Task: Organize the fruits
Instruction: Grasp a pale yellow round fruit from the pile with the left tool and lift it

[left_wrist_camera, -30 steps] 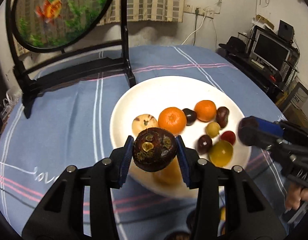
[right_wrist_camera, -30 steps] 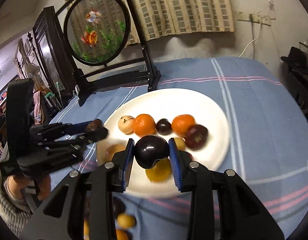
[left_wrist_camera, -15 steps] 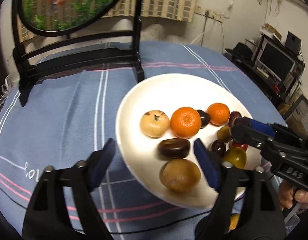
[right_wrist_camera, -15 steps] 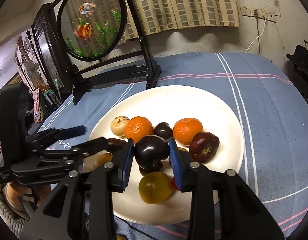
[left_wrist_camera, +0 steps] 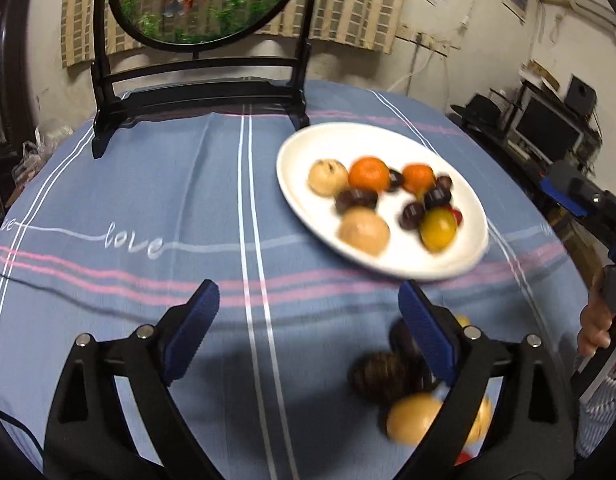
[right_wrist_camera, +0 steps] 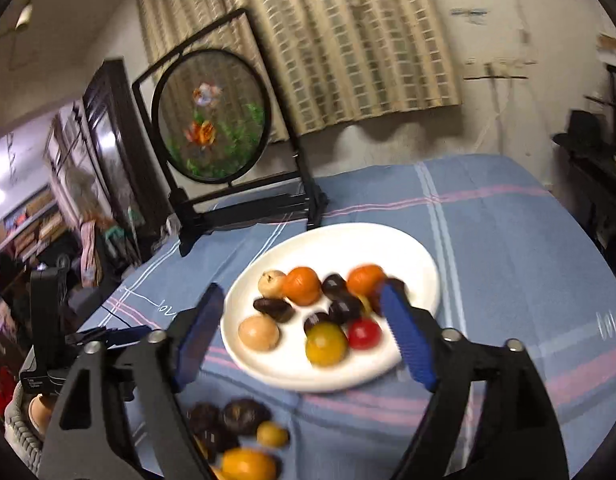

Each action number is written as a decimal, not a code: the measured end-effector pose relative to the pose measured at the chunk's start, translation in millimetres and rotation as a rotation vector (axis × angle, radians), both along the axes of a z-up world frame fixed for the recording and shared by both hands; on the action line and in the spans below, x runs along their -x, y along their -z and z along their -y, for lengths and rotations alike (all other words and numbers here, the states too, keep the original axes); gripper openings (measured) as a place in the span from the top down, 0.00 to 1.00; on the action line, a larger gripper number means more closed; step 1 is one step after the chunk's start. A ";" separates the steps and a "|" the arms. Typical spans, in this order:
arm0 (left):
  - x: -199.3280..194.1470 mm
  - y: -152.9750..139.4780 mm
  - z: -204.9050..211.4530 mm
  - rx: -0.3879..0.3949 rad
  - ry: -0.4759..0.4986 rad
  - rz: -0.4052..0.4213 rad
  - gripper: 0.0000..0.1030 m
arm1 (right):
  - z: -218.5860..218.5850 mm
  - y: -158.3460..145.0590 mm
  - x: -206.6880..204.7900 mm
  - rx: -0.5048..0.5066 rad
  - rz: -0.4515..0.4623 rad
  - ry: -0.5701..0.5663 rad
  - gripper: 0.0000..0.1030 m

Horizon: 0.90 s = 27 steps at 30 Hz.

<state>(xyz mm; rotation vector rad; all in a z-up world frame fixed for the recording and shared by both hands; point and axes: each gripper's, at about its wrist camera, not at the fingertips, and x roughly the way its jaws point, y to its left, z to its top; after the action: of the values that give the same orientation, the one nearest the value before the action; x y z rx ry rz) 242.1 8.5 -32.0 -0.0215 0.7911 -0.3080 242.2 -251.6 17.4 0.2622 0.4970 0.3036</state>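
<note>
Both grippers, left gripper (left_wrist_camera: pixel 308 332) and right gripper (right_wrist_camera: pixel 303 332), are opening empty between placements; next, one must reach the loose fruits (right_wrist_camera: pixel 235 436) near the tablecloth's (left_wrist_camera: pixel 167 184) front edge for the plate (right_wrist_camera: pixel 412 252)

Each gripper is built from matte black plastic arms ending in two fingers faced with blue ribbed pads. On the left gripper (left_wrist_camera: pixel 308 336) a round silver screw head is set at each finger's knuckle and another further out on each arm, four in all; triangular cut-outs are seen in the arms. The same blue pads, black arms and silver screws are shown on the right gripper (right_wrist_camera: pixel 303 336). Seen from the right wrist view, the left gripper's black upright body carries a small pale label whose print cannot be read. A striped grey-and-white knitted cuff (left_wrist_camera: pixel 600 408) is worn at the right hand (left_wrist_camera: pixel 596 328), and a grey ribbed cuff (right_wrist_camera: pixel 21 432) at the other wrist
</note>
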 end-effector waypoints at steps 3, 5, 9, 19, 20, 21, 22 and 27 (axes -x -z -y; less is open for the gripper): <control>18.3 5.5 6.3 -0.016 0.024 0.002 0.07 | 20.8 18.1 26.0 -0.073 -0.044 0.056 0.08; 30.3 8.0 11.0 -0.005 0.061 -0.003 0.07 | 34.6 25.6 33.2 -0.120 -0.088 0.094 0.08; 59.7 12.3 22.9 -0.053 0.119 0.033 0.04 | 43.2 25.9 34.6 -0.153 -0.089 0.116 0.08; 62.2 35.1 25.1 -0.199 0.097 0.002 0.02 | 39.8 24.8 37.4 -0.150 -0.113 0.093 0.08; 62.3 32.0 16.5 -0.209 0.055 0.024 0.02 | 39.9 23.9 38.1 -0.150 -0.108 0.093 0.08; 62.1 28.7 7.4 -0.206 0.021 0.041 0.02 | 39.4 23.3 38.1 -0.148 -0.105 0.093 0.08; 60.2 26.1 0.2 -0.210 -0.007 0.052 0.02 | 39.5 22.6 38.6 -0.147 -0.103 0.093 0.08; 60.0 26.8 -22.8 -0.144 -0.031 0.044 0.02 | 36.7 22.5 39.6 -0.163 -0.106 0.072 0.08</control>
<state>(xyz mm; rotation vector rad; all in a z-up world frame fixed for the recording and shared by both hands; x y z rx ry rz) 182.2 31.3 -58.8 0.1076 0.7664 -0.2212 202.5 -288.3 -5.1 0.4556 0.5672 0.2610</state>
